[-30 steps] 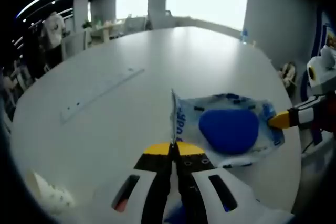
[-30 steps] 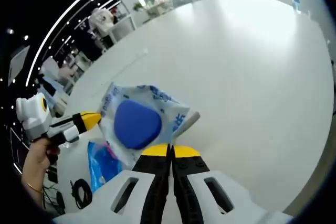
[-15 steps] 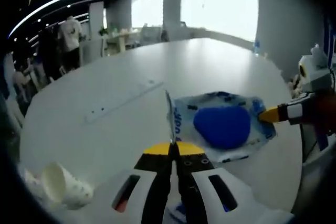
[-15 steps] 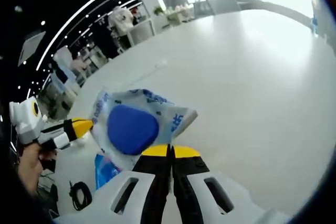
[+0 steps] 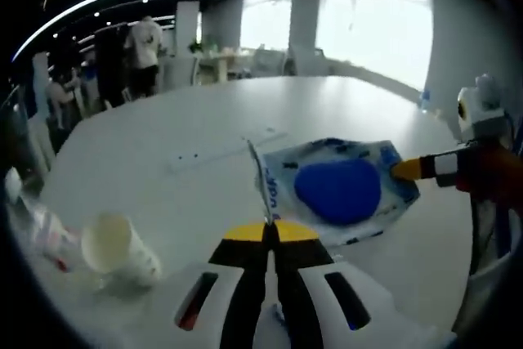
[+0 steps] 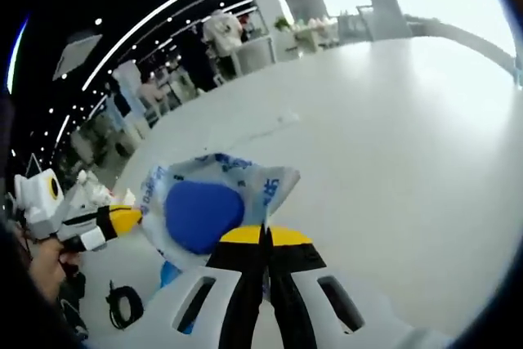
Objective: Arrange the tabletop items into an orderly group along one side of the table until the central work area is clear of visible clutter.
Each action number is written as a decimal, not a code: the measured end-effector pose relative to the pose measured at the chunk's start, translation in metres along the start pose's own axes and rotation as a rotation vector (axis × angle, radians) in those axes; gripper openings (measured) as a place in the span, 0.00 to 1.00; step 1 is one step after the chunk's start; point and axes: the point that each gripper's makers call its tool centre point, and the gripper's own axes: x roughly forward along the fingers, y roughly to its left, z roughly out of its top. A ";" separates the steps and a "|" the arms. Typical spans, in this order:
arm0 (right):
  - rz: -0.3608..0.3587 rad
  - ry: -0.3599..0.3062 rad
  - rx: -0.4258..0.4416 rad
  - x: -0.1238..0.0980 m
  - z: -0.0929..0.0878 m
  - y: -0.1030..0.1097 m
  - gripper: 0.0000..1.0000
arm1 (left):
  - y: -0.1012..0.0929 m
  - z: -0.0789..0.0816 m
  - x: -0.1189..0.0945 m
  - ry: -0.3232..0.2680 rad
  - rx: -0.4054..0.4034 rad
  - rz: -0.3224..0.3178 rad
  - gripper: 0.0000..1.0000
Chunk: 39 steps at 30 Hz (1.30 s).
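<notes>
while pinched at two opposite edges, clear plastic packet (image 5: 339,190) with a blue oval inside, stretched above the white table (image 5: 204,120) between the two tongs. left tongs (image 5: 267,230): yellow-tipped jaws closed flat together on the packet's near edge, that edge standing up as a thin vertical fold just above the tips. right tongs (image 5: 404,171), entering the left gripper view from the right: yellow tip meeting the packet's far edge, grip itself too small to resolve from this side.

right tongs seen from its own camera (image 6: 265,236): jaws pressed shut, no gap between them, the packet's (image 6: 208,206) corner caught at the tips and the blue oval lying just left of them. left tongs (image 6: 131,218) at the far left of that view, yellow tip touching the packet's opposite edge, held by a hand (image 6: 37,263) partly cut by the picture's margin.

paper cup (image 5: 118,247) lying on its side on the table, left of the left tongs and well apart from the packet. long clear ruler (image 5: 225,146) flat on the table beyond the packet. crumpled wrapper (image 5: 41,230) at the far left, blurred. second blue packet (image 6: 172,275) mostly hidden under the held one. black cable (image 6: 122,304) coiled below it. printing on the packet illegible.
</notes>
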 end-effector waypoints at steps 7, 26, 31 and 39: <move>0.019 0.030 -0.108 0.022 0.019 0.015 0.01 | 0.012 -0.003 -0.006 -0.023 -0.078 0.051 0.00; 0.114 0.095 -0.275 0.086 0.019 0.043 0.01 | 0.057 -0.027 0.003 -0.017 -0.229 0.179 0.00; 0.105 0.142 -0.266 0.097 0.004 0.040 0.01 | 0.059 -0.041 0.010 0.007 -0.249 0.188 0.00; 0.114 0.144 -0.265 0.110 -0.004 0.044 0.01 | 0.064 -0.062 0.018 0.050 -0.213 0.216 0.00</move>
